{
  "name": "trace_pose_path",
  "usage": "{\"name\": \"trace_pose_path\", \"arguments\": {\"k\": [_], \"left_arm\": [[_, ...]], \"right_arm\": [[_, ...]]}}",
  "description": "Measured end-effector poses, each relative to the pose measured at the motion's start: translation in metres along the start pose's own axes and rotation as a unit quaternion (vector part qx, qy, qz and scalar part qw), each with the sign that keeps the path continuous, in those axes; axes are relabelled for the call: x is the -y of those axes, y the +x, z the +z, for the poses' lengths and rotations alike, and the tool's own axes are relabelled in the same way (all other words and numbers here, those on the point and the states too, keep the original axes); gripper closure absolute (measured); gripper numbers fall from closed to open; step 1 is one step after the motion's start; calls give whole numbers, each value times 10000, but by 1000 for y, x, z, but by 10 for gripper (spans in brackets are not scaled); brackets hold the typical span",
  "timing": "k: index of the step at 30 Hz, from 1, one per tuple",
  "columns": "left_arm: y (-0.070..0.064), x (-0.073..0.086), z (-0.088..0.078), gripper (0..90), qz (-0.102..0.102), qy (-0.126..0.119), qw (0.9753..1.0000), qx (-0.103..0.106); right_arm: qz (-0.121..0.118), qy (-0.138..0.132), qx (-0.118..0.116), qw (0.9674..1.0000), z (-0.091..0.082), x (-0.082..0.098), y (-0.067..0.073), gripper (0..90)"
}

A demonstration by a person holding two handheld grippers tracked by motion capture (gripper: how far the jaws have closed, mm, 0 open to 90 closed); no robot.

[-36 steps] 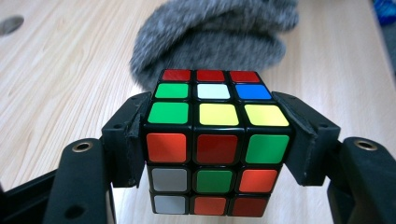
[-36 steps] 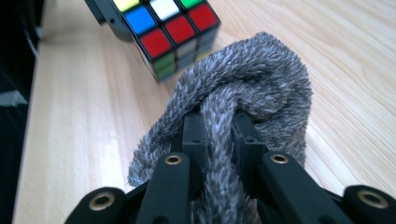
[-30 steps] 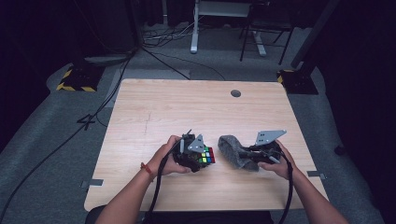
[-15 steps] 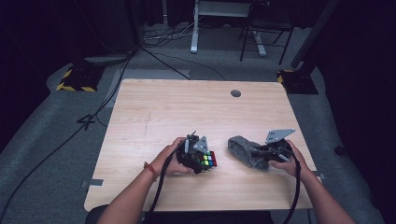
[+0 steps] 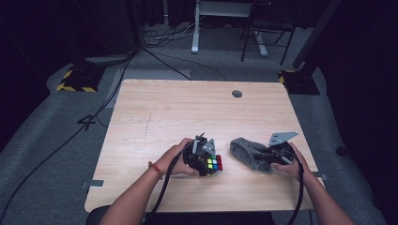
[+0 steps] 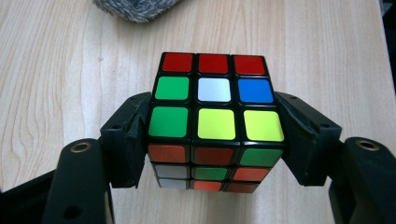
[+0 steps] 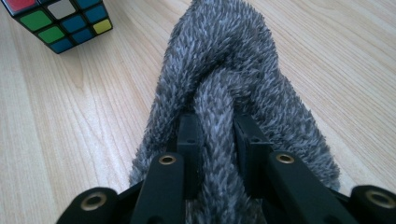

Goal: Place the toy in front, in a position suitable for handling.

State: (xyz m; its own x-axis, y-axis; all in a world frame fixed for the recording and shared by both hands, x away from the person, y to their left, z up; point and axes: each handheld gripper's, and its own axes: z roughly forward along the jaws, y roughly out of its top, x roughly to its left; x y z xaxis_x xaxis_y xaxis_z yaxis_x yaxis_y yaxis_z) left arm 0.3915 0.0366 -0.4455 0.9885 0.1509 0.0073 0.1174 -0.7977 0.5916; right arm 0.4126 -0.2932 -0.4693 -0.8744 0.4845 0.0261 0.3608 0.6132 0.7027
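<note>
Shifted since the earlier frames: the right gripper (image 5: 268, 158) and its grey furry cloth (image 5: 249, 152) have drawn rightward, away from the cube, and a strip of bare table (image 5: 187, 112) now lies between the two items; the left hand has barely moved. Right gripper — its jaws have just been easing apart a little, yet in the right gripper view (image 7: 218, 135) a fold of the cloth (image 7: 224, 79) is pinched between the two black pads, with the rest of the pile bunched on the wood ahead of them. Left gripper (image 5: 206, 161) — jaws clamped on the puzzle cube (image 5: 214, 164), one pad on each side face; in the left gripper view (image 6: 212, 140) the cube (image 6: 215, 109) shows a red far row, then green, white and blue, then green and two yellow squares on top. Cube rests on the table near the front edge, left of the cloth and apart from it. Light wooden top, a round grommet (image 5: 237, 93) near the far edge. Dark floor with cables around.
</note>
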Motion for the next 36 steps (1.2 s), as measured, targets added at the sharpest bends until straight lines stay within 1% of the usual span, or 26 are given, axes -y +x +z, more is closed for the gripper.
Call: {"name": "trace_pose_path", "arguments": {"k": [2,4,5,6,7,9,10,12,13,16,17,19,21,23,24,25,26,28,30,32,34,36], "left_arm": [[2,7,2,326,-66,-94,9999,66],[3,13,4,319,-86,-105,9999,-3],[4,15,4,314,-148,-137,9998,35],[5,16,4,313,-171,-220,9996,61],[5,17,4,297,-154,-263,9995,26],[5,17,2,255,-202,-311,9993,-9],[5,18,1,236,-214,-314,9993,-15],[5,20,-2,183,-259,-419,9988,9],[4,22,-4,167,-280,-416,9987,10],[-2,29,-11,161,-199,-444,9988,-56],[-3,32,-12,161,-224,-426,9988,-45],[-6,39,-14,163,-222,-373,9990,-110],[-7,47,-15,159,-269,-348,9990,-89],[-8,57,-17,159,-310,-281,9990,-152],[-8,62,-18,160,-323,-285,9989,-162],[-8,67,-20,162,-365,-355,9985,-177],[-8,72,-21,160,-422,-397,9981,-184],[-8,81,-23,161,-399,-418,9980,-271],[-7,88,-24,163,-388,-404,9979,-317],[-3,95,-22,163,-535,-447,9972,-268],[-1,99,-20,167,-524,-289,9975,-378],[1,103,-18,176,-544,-184,9973,-461]], "right_arm": [[-32,1,10,10000,1,-1,2,749],[-76,1,-3,10000,2,-1,4,742],[-72,-10,-23,10000,2,-1,4,737],[-64,-3,-36,10000,3,-1,3,736],[-71,-15,-27,10000,3,-1,3,733],[-70,-11,-16,10000,3,-1,4,716],[-75,-16,-9,10000,3,-1,4,704],[-68,-41,-11,10000,3,-1,6,678],[-98,-43,13,9999,3,-1,6,641],[-75,-112,22,9999,1,-2,7,519],[-77,-136,0,9999,1,-3,8,477],[-92,-162,-20,9998,-1,-4,10,418],[-73,-281,-53,9996,-3,-6,12,368],[-49,-306,33,9995,-5,-7,14,285],[-59,-312,126,9994,-6,-8,15,275],[-54,-329,174,9993,-7,-8,16,269],[-48,-371,167,9992,-7,-8,16,264],[11,-440,220,9988,-8,-7,16,251],[-1,-446,223,9988,-9,-8,17,250],[13,-542,236,9983,-12,-9,18,250],[-11,-569,251,9981,-14,-10,19,251],[-7,-640,355,9973,-16,-10,20,258]]}}
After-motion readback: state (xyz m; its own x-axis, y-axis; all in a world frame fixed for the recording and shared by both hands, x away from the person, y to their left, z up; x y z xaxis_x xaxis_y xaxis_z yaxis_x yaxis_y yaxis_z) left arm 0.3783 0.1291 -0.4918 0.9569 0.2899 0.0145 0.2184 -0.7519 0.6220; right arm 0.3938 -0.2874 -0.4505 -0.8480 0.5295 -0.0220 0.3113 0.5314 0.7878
